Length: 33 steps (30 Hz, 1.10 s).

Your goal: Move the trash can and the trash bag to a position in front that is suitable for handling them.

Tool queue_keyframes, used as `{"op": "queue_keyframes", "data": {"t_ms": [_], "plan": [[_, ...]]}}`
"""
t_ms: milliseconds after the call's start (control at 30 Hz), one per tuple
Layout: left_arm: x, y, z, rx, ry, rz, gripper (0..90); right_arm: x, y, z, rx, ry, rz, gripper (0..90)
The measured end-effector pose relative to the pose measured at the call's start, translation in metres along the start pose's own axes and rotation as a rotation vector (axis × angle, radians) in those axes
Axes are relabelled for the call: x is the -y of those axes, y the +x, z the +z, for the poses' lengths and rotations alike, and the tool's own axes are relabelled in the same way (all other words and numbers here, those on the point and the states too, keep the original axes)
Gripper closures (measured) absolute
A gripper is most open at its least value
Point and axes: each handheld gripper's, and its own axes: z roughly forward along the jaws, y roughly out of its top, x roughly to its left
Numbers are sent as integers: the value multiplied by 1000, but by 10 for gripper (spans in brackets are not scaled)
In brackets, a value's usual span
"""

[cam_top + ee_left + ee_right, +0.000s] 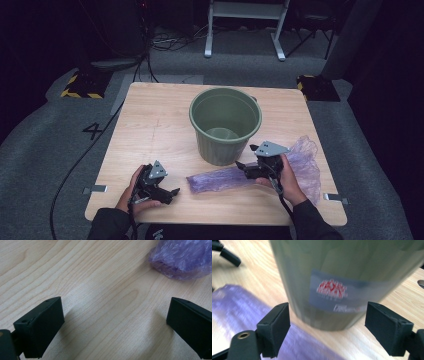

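Right hand-held gripper (248,156) spread wide, empty, hovering over the purple plastic bag (235,176) lying flat at 5 o'clock of the green bucket (225,125). Left hand-held gripper (169,192) spread too, at the bag's 9 o'clock end. Best to pinch one layer of the bag mouth, low and square. Open worktop (150,125) at 10 o'clock; worktop edge close at 6 o'clock.

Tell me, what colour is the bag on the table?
Purple, see-through plastic bag; clearest in the high view.
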Motion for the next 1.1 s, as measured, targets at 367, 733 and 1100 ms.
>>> {"op": "queue_keyframes", "data": {"t_ms": [367,733,1100], "plan": [[-1,-1,1,0,1,2,9,50,9,-56,29,77,7,258],[-2,-1,1,2,4,7,7,107,-14,-73,63,163,111,677],[-5,-6,5,7,4,3,2,117,-42,-62,125,173,160,761]]}}
